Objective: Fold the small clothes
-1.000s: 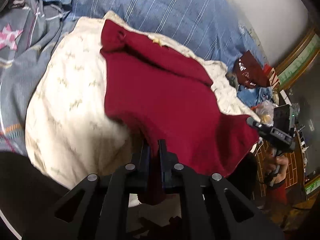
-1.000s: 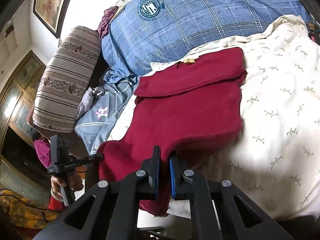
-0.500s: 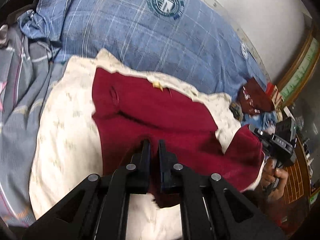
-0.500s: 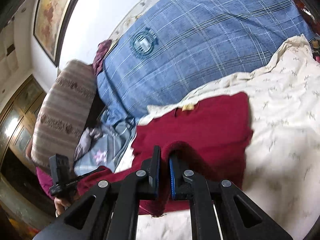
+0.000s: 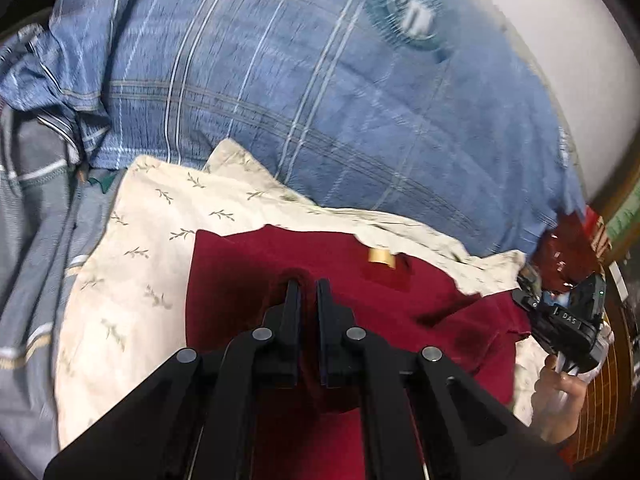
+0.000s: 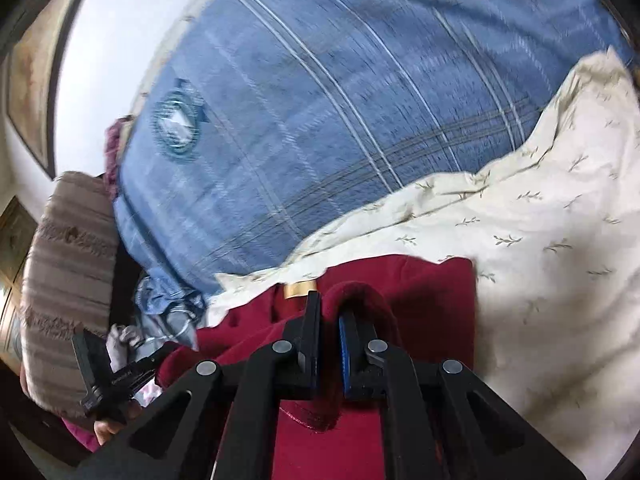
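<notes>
A dark red garment (image 5: 240,280) lies on a cream leaf-print cloth (image 5: 140,280), its tan neck label (image 5: 382,257) showing at the far edge. My left gripper (image 5: 308,284) is shut on a fold of the red fabric, carried over the garment close to the label. In the right wrist view the red garment (image 6: 432,292) bunches over my right gripper (image 6: 330,304). Its jaws are opening slightly, with a loop of red cloth still pinched between them beside the label (image 6: 300,289). Each gripper also shows at the edge of the other's view, held by a hand.
A big blue plaid pillow (image 5: 320,100) rises right behind the cream cloth (image 6: 540,260). Grey striped bedding (image 5: 36,240) lies at the left. A striped brown cushion (image 6: 68,280) stands at the far left in the right wrist view, and a dark red packet (image 5: 568,248) sits at the right.
Both grippers have carried the garment's near edge away from me, over the body towards the collar. The red cloth is now doubled over and the blue pillow looms much closer.
</notes>
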